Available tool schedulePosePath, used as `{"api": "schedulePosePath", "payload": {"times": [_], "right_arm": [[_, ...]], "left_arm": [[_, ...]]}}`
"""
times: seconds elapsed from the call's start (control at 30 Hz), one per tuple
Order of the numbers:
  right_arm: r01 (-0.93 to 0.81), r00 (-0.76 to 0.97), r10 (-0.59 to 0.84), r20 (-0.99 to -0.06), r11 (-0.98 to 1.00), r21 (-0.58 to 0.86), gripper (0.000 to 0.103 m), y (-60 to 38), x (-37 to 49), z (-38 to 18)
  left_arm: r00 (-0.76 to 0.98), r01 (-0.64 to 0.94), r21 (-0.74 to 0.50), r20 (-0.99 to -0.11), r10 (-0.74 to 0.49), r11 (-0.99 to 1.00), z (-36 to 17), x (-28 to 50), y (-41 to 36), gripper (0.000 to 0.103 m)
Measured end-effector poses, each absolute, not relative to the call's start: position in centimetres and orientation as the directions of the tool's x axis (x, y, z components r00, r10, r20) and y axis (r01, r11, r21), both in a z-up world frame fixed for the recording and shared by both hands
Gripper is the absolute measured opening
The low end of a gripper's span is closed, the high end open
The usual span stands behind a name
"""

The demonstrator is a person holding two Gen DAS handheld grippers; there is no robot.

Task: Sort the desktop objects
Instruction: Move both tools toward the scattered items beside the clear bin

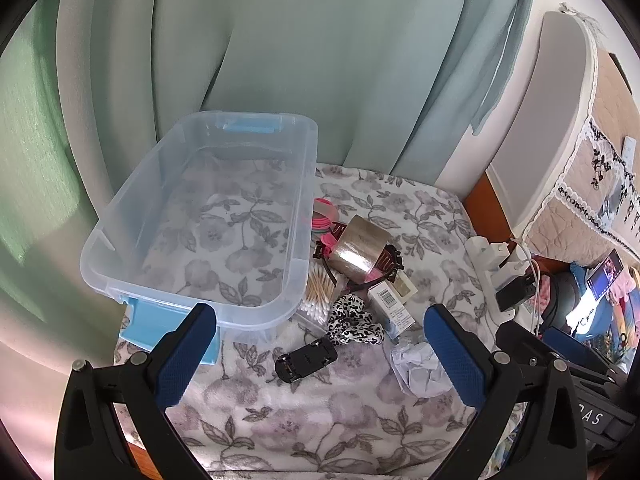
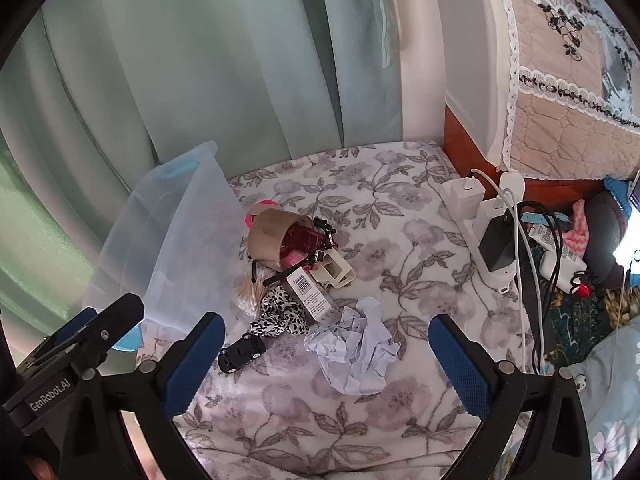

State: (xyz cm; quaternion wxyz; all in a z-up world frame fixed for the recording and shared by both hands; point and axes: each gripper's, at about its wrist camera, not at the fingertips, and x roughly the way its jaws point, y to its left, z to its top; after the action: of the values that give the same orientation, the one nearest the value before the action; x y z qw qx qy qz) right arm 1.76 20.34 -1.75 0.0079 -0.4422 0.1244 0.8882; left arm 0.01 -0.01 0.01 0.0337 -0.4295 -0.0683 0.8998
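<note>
A clear plastic bin with blue latches stands empty at the left of the floral cloth. Beside it lies a pile: a brown tape roll, cotton swabs, a leopard-print scrunchie, a small barcode box, pink bands. Nearer lie a black toy car and crumpled white paper. My left gripper hovers open over the car. My right gripper hovers open above the crumpled paper, with the toy car by its left finger. Both hold nothing.
A white power strip with chargers and cables lies along the cloth's right edge. Past it lies clutter with a bottle. Green curtains hang behind the bin. The left gripper's body shows at the right view's left edge.
</note>
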Motion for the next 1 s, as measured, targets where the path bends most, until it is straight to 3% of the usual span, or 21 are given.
{"api": "schedulePosePath", "payload": {"times": [1.0], "right_arm": [[-0.079, -0.652, -0.090, -0.753, -0.980, 0.185, 0.103, 18.6, 2.0, -0.9]], "left_arm": [[-0.732, -0.022, -0.131, -0.673, 0.105, -0.991, 0.4, 1.0, -1.3, 0.103]]}}
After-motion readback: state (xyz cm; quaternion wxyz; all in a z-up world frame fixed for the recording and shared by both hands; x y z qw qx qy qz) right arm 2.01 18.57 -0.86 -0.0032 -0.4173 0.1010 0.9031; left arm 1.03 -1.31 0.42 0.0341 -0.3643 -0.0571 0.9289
